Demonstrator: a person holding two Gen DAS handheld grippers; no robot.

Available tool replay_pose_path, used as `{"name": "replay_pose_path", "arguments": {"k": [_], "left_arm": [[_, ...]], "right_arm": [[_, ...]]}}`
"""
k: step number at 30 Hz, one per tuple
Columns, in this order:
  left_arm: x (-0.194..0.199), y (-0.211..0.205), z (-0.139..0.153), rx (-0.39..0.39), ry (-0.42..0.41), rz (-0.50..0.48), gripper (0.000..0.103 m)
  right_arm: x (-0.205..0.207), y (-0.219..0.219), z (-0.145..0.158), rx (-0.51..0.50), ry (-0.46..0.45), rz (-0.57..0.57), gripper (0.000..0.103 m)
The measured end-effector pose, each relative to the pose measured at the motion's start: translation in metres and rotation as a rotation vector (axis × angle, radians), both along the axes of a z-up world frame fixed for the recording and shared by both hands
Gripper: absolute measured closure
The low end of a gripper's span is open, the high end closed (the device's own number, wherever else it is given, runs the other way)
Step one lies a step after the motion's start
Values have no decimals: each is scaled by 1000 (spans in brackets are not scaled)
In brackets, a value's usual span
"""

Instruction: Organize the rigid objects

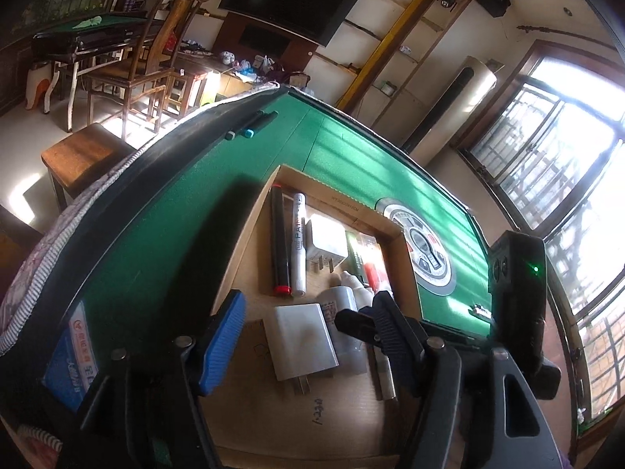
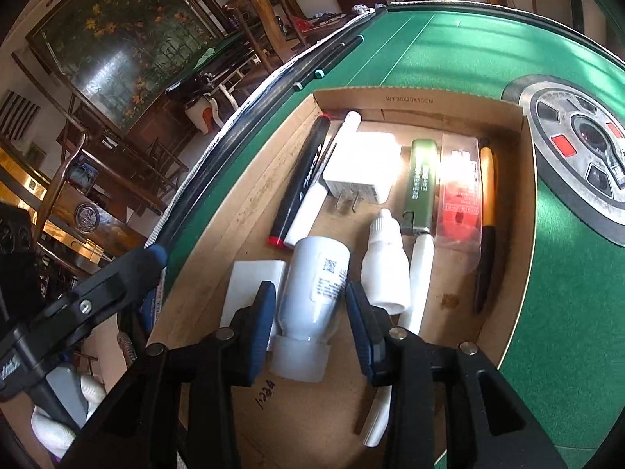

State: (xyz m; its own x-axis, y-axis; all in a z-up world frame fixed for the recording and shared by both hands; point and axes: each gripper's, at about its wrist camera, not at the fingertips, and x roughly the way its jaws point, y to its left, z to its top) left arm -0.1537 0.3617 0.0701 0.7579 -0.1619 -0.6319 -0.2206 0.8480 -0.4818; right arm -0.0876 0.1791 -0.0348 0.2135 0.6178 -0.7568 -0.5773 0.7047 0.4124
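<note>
An open cardboard box (image 1: 254,230) (image 2: 525,203) lies on the green table. Inside it are a black marker (image 1: 280,242) (image 2: 308,172), a white paint marker (image 1: 299,242), a white plug adapter (image 1: 326,244) (image 2: 361,164), a green stick (image 2: 420,187), a red packaged item (image 2: 459,195), an orange pen (image 2: 486,215) and a dropper bottle (image 2: 384,262). My right gripper (image 2: 309,287) stands open astride a white bottle (image 2: 316,281) lying on the box floor. My left gripper (image 1: 310,297) is open above a flat white charger (image 1: 300,344) (image 2: 254,281), holding nothing.
Two dark markers with teal caps (image 1: 250,125) (image 2: 328,64) lie by the table's black rim. A round control dial (image 1: 425,250) (image 2: 578,148) sits right of the box. A blue pack (image 1: 70,351) rests at the near left. A white-gloved hand (image 2: 58,422) shows low left.
</note>
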Motion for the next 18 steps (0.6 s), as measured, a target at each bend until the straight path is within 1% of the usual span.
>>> {"name": "replay_pose_path", "arguments": {"k": [1,3,4,5,7,11,14,16,18], "left_arm": [[-5,1,2,2,-6,11,28],[-14,2,5,15,-12,34,24],[-17,2,6,25,-11,50,21],[-20,2,6,34,-8,65,21],[-25,2,4,43,0,84,20],[-29,-11,1,64,9,95,20],[-31,-31,2,63,-3,63,20],[-31,-50,2,54,-10,14,20],[-27,-74,2,62,-15,-47,20]], "right_arm": [[2,-3,3,15,-7,-9,53],[4,-12,12,43,-31,-21,51],[3,-17,17,44,-51,-29,49],[3,-24,22,40,-76,-39,46],[0,-43,32,37,-123,-61,37],[3,-94,38,31,-167,-129,32],[10,-140,32,15,-176,-203,31],[16,-173,24,1,-171,-265,31],[24,-209,17,1,-152,-333,31]]}}
